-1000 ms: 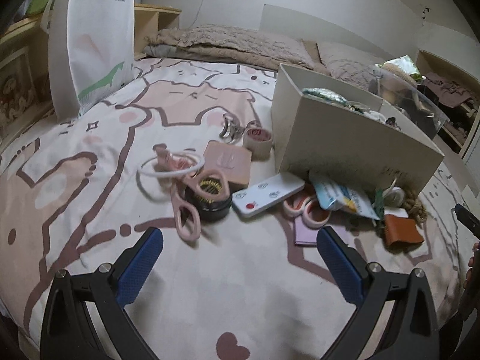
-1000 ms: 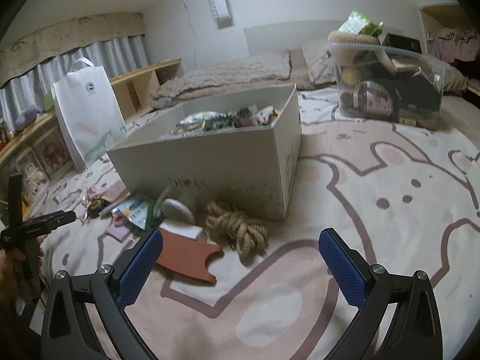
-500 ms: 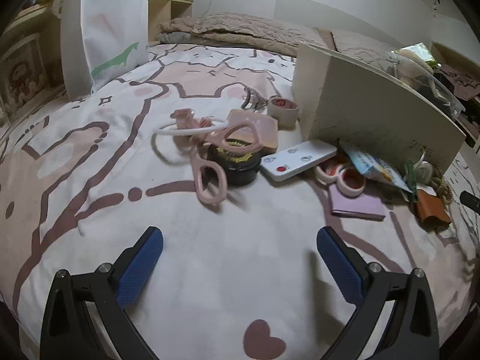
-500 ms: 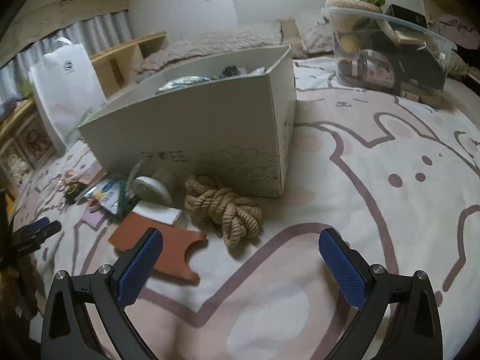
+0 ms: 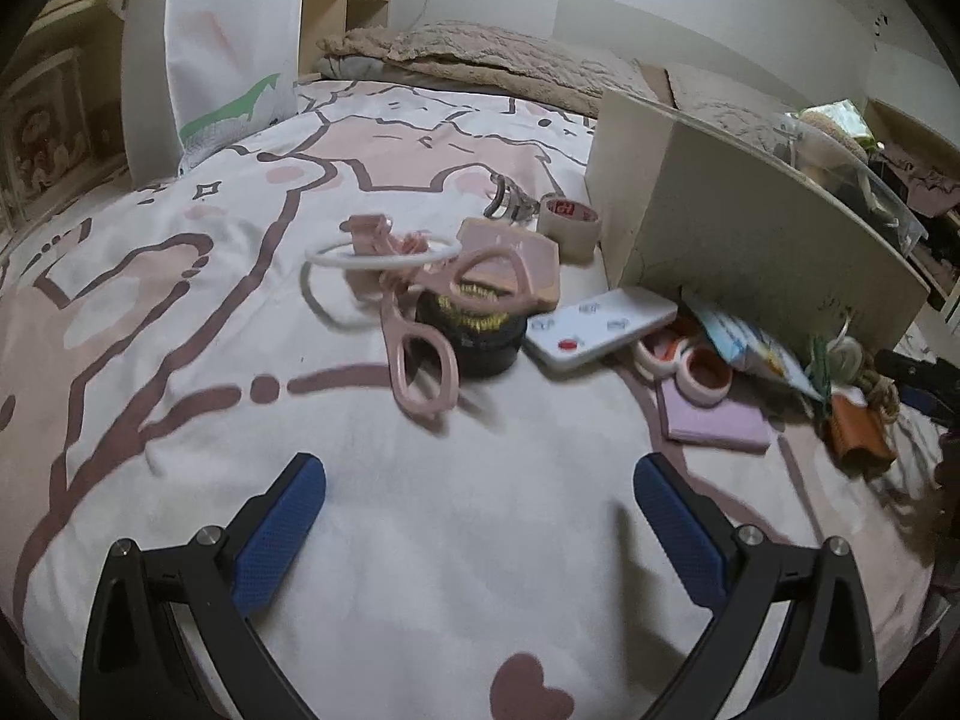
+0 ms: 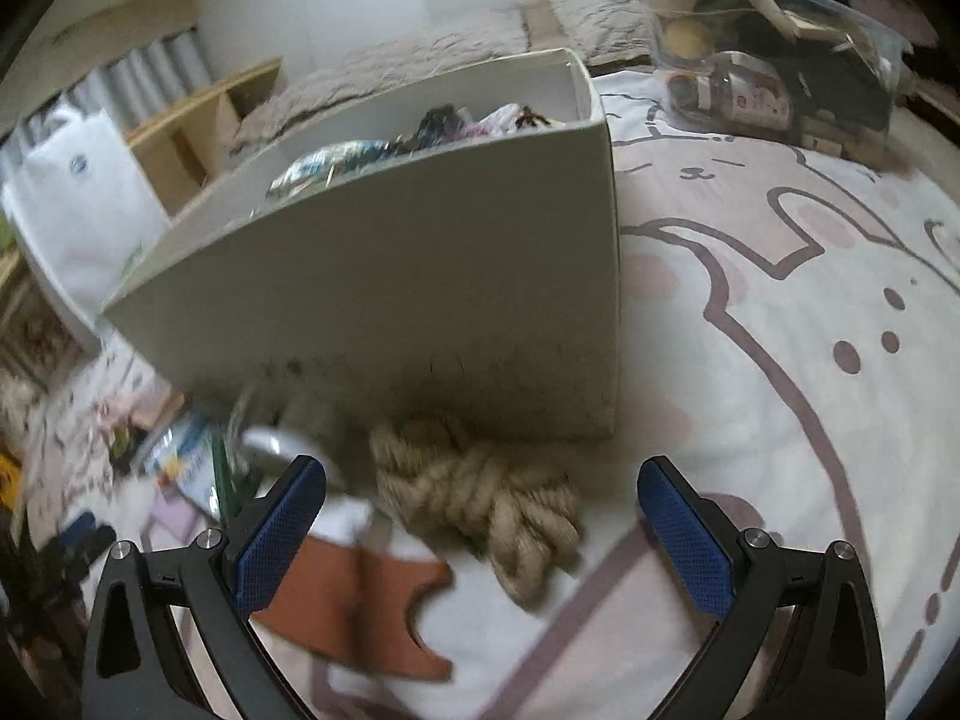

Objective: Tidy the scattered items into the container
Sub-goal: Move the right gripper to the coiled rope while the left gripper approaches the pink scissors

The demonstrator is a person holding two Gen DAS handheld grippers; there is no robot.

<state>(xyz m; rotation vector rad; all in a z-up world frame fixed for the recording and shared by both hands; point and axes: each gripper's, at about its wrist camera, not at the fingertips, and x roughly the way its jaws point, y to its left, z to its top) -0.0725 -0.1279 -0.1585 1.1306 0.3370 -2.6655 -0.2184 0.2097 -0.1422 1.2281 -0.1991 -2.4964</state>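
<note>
Right wrist view: rope bundle point(image 6: 480, 498) lies between wide-apart fingers point(image 6: 684, 534), untouched.

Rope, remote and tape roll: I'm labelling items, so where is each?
rope point(image 6: 480, 498), right wrist view, middle of the coil.
remote point(image 5: 600, 324), left wrist view, centre of its white face.
tape roll point(image 5: 567, 227), left wrist view, outer side.

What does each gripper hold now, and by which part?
Nothing is held: the left gripper and the right gripper are both open and empty.
</note>
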